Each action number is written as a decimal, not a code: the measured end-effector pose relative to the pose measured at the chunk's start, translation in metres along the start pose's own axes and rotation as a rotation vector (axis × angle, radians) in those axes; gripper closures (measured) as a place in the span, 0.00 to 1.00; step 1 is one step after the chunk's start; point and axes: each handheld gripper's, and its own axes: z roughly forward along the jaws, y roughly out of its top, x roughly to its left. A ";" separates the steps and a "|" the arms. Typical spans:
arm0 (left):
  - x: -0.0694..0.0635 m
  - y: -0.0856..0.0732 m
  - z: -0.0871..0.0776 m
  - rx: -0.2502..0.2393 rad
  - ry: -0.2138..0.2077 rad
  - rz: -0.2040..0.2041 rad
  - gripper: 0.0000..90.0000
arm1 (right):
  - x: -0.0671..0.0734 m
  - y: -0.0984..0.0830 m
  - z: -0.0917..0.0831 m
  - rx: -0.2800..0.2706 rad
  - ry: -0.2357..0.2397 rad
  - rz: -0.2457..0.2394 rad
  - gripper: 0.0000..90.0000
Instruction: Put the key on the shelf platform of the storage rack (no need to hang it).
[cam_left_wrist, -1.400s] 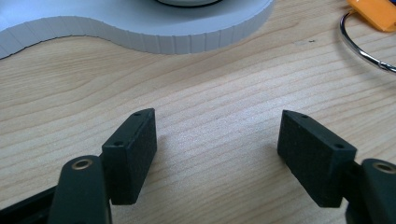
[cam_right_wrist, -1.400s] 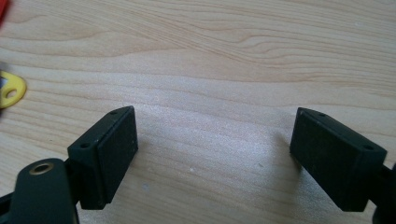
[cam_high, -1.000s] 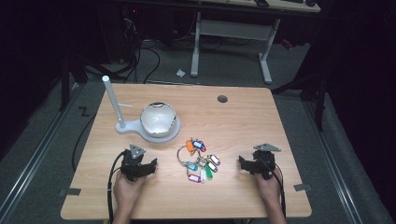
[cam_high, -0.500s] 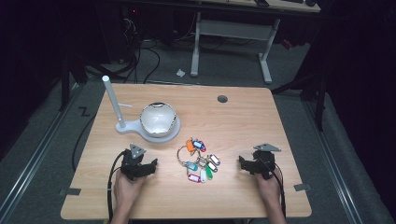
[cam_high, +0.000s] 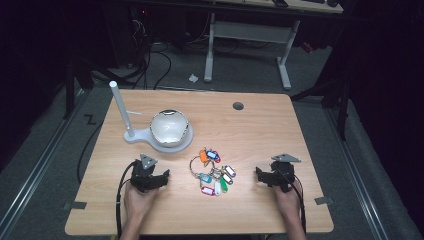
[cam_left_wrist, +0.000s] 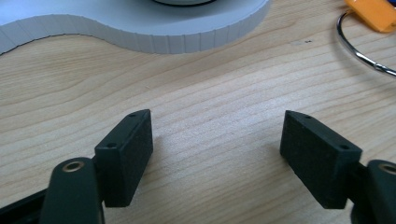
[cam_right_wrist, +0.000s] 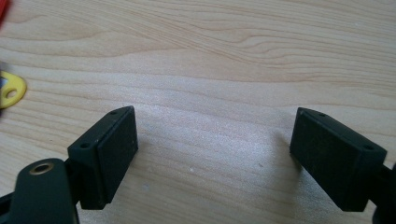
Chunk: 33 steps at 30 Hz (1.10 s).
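The bunch of key tags lies on the wooden surface between the two hands, a metal ring at its ten o'clock side and the coloured tags fanned out toward four o'clock. Just beyond it, at about eleven o'clock, stands a white stand with a bowl on its base and an upright post. The left tool rests at the bunch's nine o'clock with its jaws spread wide and nothing between them; the right tool sits at three o'clock, equally released and empty. The likely trouble is the grasp itself: the tags are thin, flat and loosely linked, so a pinch on one tag may drag the rest across the surface or let the ring swing and slip out. Coming in from the left, the tool could also nudge the stand's base, which lies close ahead of its jaws, and jolt the bowl.
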 end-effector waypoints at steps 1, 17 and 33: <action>0.000 0.000 0.000 -0.002 -0.002 0.000 0.30 | 0.000 0.000 0.000 0.000 0.001 0.000 0.17; -0.030 0.018 -0.008 -0.023 -0.128 0.080 0.35 | 0.000 0.000 0.000 -0.001 0.000 0.000 0.17; -0.068 0.043 -0.005 -0.023 -0.225 0.155 0.34 | 0.000 0.000 0.000 0.000 0.001 0.000 0.17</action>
